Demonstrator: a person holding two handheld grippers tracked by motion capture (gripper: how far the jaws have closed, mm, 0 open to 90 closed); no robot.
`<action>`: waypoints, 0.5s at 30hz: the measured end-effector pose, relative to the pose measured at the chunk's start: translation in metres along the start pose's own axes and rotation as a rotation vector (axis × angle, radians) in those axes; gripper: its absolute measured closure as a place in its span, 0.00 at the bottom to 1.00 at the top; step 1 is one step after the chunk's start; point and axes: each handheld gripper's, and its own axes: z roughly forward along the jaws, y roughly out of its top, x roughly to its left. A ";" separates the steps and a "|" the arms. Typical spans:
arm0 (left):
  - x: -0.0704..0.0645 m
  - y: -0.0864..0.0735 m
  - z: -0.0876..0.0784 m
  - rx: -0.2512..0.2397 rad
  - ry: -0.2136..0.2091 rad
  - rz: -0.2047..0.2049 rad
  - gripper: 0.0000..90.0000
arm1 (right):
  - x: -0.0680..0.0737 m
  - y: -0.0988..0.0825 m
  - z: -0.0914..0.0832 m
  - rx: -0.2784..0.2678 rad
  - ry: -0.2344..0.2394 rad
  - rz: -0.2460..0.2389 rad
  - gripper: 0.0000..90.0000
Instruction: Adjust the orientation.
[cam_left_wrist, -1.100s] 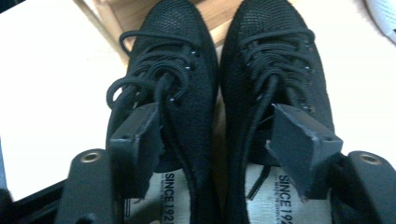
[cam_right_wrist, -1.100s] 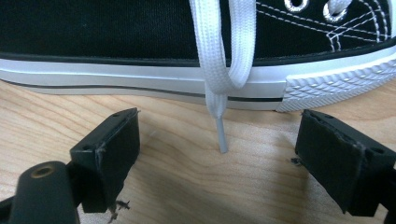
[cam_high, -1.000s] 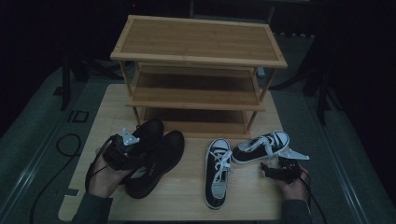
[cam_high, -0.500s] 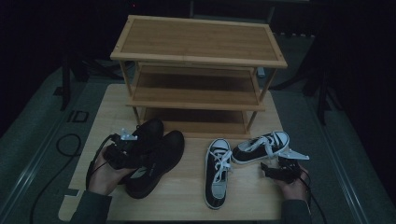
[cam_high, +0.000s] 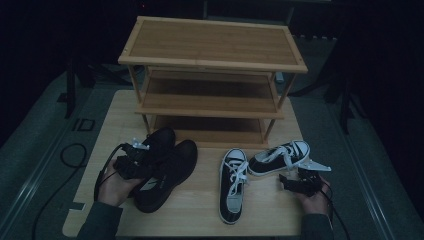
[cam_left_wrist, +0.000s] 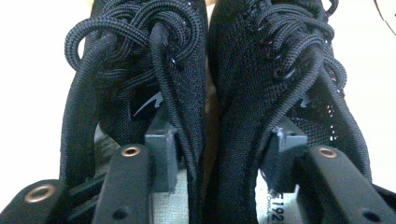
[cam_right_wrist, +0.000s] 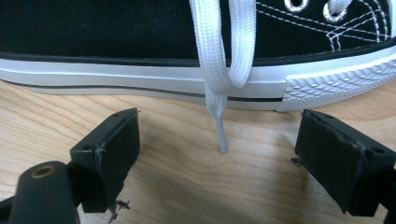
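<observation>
Two black knit shoes (cam_high: 172, 172) lie side by side on the wooden table (cam_high: 200, 215), at its left. My left gripper (cam_high: 137, 160) sits at their heels with one jaw inside each shoe's opening. In the left gripper view the shoes' (cam_left_wrist: 233, 70) inner walls stand between the jaws of my left gripper (cam_left_wrist: 223, 149). The jaws have just been closing, and a thin gap still shows beside the left pad (cam_left_wrist: 161, 154). My right gripper (cam_high: 292, 182) is open on the table before a black canvas sneaker (cam_right_wrist: 140, 28). The sneaker's white lace tip (cam_right_wrist: 222, 135) lies between the jaws of my right gripper (cam_right_wrist: 226, 158).
A three-tier wooden shoe rack (cam_high: 212, 45) stands at the back of the table. A second black-and-white sneaker (cam_high: 232, 185) lies toe-forward at mid-table, and its mate (cam_high: 280, 157) lies on its side to the right. A cable (cam_high: 70, 155) trails off the left edge.
The left gripper has shifted only slightly at the black shoes' heels. The right hand and both sneakers have kept still.
</observation>
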 end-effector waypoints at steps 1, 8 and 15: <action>0.000 0.000 0.001 0.002 0.000 0.001 0.63 | 0.000 0.000 0.000 0.000 0.000 0.000 0.15; 0.001 0.002 0.005 0.025 -0.006 0.006 0.70 | 0.000 0.000 0.000 0.000 0.000 0.000 0.15; 0.000 0.003 0.006 0.026 0.001 0.030 0.83 | 0.000 0.000 0.000 0.000 0.000 0.000 0.15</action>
